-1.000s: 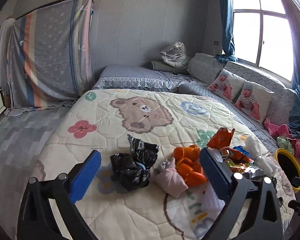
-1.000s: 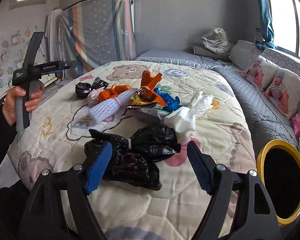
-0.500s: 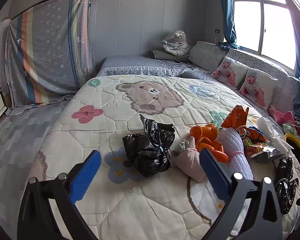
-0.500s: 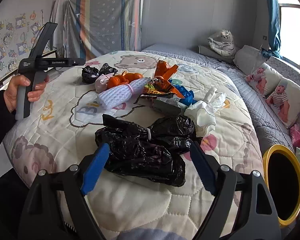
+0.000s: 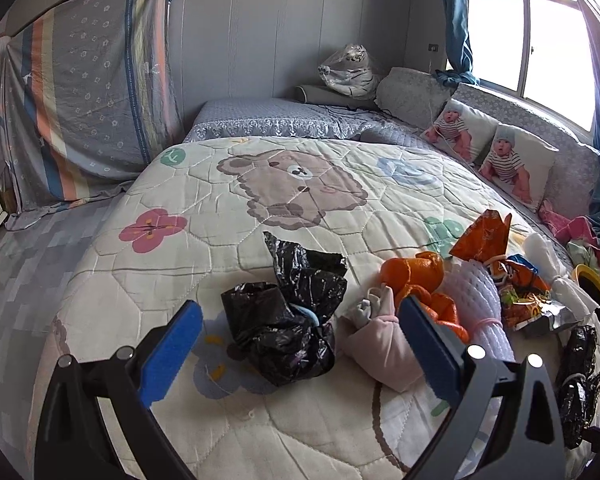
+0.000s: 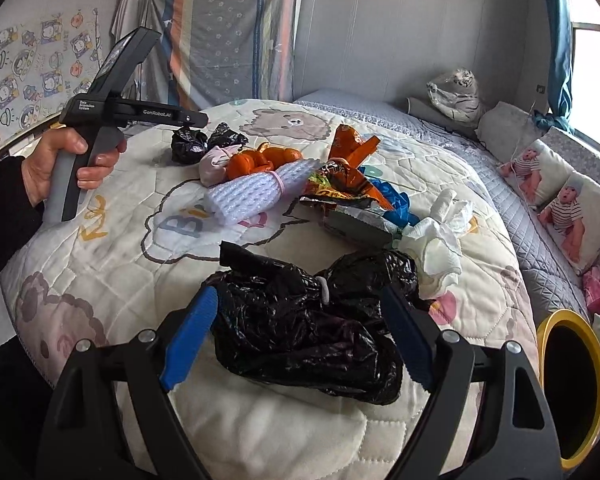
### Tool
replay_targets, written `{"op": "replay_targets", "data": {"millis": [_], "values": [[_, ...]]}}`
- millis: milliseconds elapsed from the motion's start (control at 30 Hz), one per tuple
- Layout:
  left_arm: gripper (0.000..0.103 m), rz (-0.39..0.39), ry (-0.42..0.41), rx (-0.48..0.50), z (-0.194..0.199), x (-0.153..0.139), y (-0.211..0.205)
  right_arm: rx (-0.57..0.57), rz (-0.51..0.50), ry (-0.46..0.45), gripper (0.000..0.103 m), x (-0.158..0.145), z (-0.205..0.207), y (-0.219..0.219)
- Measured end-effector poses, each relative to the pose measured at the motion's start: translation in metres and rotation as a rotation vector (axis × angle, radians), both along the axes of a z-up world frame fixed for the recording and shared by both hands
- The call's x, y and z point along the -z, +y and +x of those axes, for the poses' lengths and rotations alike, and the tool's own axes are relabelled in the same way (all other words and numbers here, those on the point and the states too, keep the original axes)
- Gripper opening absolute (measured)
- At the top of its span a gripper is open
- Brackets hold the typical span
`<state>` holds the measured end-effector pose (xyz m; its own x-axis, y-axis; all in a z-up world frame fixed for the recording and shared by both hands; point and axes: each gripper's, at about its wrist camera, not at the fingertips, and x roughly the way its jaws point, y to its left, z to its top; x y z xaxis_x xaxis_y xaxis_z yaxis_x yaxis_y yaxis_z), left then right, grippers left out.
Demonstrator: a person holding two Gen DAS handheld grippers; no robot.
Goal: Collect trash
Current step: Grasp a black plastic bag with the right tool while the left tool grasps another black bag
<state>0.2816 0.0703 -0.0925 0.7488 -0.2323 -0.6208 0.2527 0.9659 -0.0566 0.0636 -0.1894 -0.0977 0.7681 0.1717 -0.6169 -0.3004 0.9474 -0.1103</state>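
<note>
Now | right tool (image 6: 296, 340) spread wide, straddling large black bag (image 6: 312, 320) near bin (image 6: 572, 392), nothing gripped | left tool (image 5: 300, 348) wide, empty, aimed at small black bag (image 5: 288, 316) on bed (image 5: 220, 200)

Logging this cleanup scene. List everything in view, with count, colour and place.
black plastic bags: 2, black; large one between the right jaws, small one ahead of the left jaws
pink bundle: 1, pink, beside the small bag
orange bag: 1, orange, mid-pile
white foam roll: 1, white, mid-pile
snack wrappers: several, orange and silver, pile centre
blue scrap: 1, blue, beside the wrappers
white tissue: 1, white, right of pile
bin: 1, yellow rim, beside the bed
quilt: 1, cream, bear print
left gripper: open
right gripper: open
</note>
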Motion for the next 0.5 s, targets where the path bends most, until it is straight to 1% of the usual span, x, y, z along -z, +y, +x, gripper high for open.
{"op": "replay_targets", "data": {"millis": [167,233,333,400,500], "values": [[0.095,0.009,0.025,-0.002,0.007,0.005,-0.004,-0.027,-0.04,-0.021,0.079,0.001,0.006,0.01],[0.095,0.004,0.038,-0.004,0.011,0.006,-0.003,-0.024,-0.051,-0.009,0.079,0.004,0.011,0.012],[0.093,-0.005,0.061,0.0,0.018,0.009,-0.001,-0.023,-0.035,0.023,0.079,0.008,0.02,0.01],[0.082,-0.013,0.09,-0.002,0.024,0.014,0.001,-0.022,-0.036,0.028,0.077,0.009,0.024,0.009],[0.073,-0.033,0.124,-0.007,0.031,0.021,0.003,-0.026,-0.018,0.046,0.069,0.011,0.028,0.008]]}}
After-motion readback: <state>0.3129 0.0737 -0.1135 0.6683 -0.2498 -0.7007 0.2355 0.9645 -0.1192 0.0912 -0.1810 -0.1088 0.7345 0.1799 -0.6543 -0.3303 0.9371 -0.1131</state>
